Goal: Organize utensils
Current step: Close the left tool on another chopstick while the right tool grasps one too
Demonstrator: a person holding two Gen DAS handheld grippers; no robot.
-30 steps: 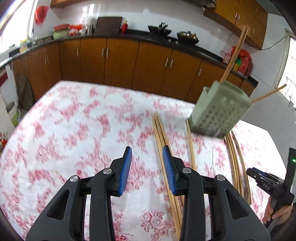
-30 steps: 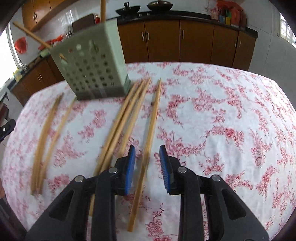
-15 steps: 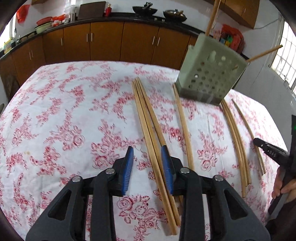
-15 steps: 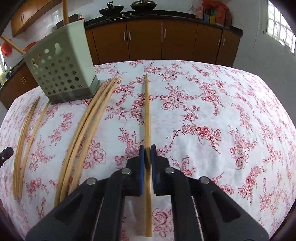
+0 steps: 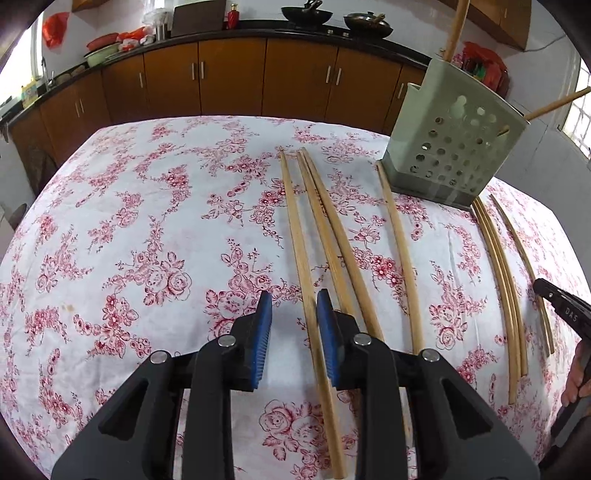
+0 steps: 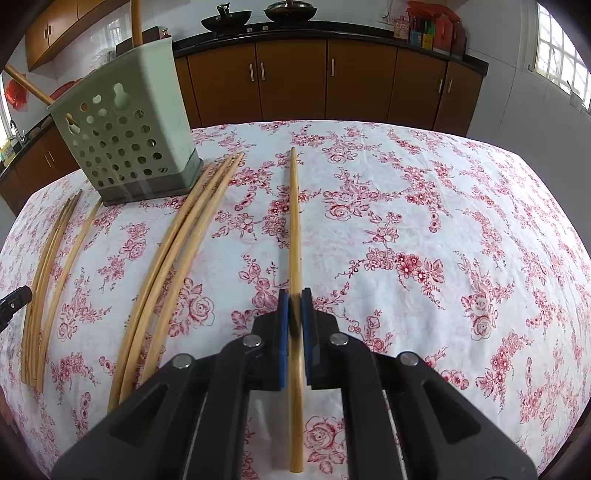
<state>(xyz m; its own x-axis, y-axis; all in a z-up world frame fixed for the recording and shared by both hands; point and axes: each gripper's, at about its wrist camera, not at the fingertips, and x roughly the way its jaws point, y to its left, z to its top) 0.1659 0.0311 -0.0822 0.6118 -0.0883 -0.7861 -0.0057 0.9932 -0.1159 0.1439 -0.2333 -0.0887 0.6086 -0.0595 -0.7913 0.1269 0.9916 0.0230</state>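
While closing over the floral table (image 5: 147, 229):
Left claw (image 5: 294, 314): partly open, just been narrowing, straddling one chopstick (image 5: 301, 258), pads not pressing.
Right claw (image 6: 294, 310): clamped tight on a single chopstick (image 6: 294, 221), its far end out over the cloth.
Loose chopsticks (image 6: 177, 258): lying in bundles left of the held one.
Holder (image 6: 129, 136): pale green, perforated, upright at the far side, sticks inside.

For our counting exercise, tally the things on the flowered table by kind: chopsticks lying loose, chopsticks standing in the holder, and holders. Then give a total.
Chopsticks lying on the table: 7
Chopsticks standing in the holder: 2
Green holder: 1
Total: 10
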